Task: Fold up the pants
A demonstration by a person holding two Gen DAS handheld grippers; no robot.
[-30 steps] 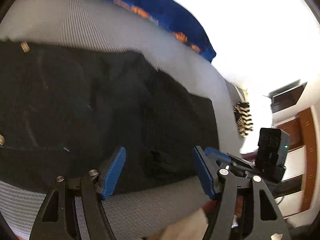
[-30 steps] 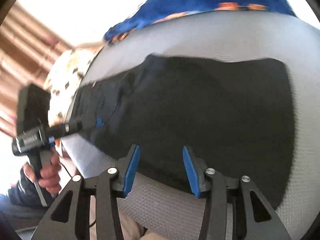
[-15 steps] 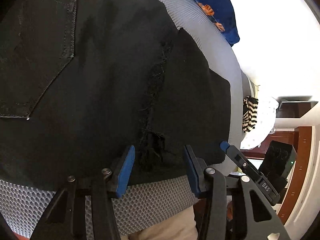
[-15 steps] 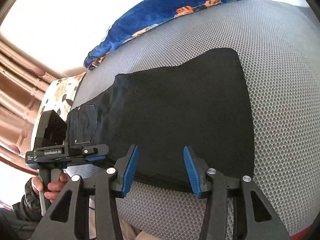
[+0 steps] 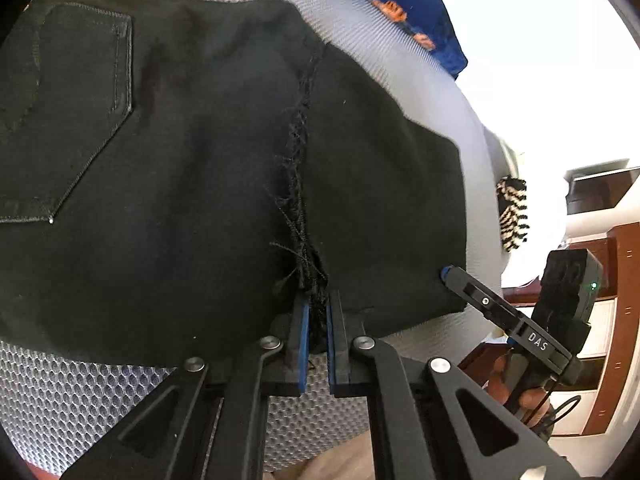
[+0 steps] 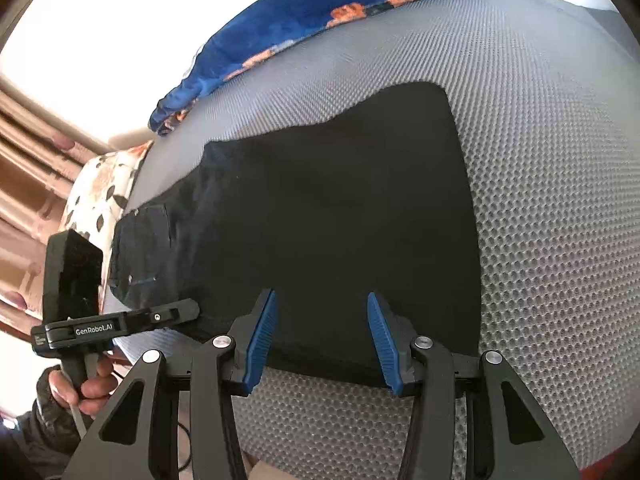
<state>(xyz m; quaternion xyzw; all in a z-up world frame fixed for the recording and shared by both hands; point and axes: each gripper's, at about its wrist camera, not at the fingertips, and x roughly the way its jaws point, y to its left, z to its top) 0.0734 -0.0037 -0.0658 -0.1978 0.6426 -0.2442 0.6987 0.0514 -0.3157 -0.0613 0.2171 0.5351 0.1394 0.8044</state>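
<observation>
**Black pants on the bed, one edge pinched**

The biggest thing here is the bed, with a bumpy grey mesh cover. A blue flowered blanket lies at its far side.

The black pants lie spread out flat on the bed, close to the near edge. They look like jeans. A back pocket faces up, and a frayed seam runs down the middle toward the near edge.

Jeans cloth like this is soft and bends easily, but I think it is thick and a bit heavy. It will likely sag and droop when lifted, so two holds far apart should keep it neat. It will not break, and it does not look slippery. The near edge is a good place to grab, because it sits right at the side of the bed.

The left gripper has its jaws squeezed shut on the frayed bit of seam at the near edge; they have just been closing on it.

The right gripper has its jaws open, one on each side of the near edge of the pants. They do not pinch the cloth yet.
</observation>
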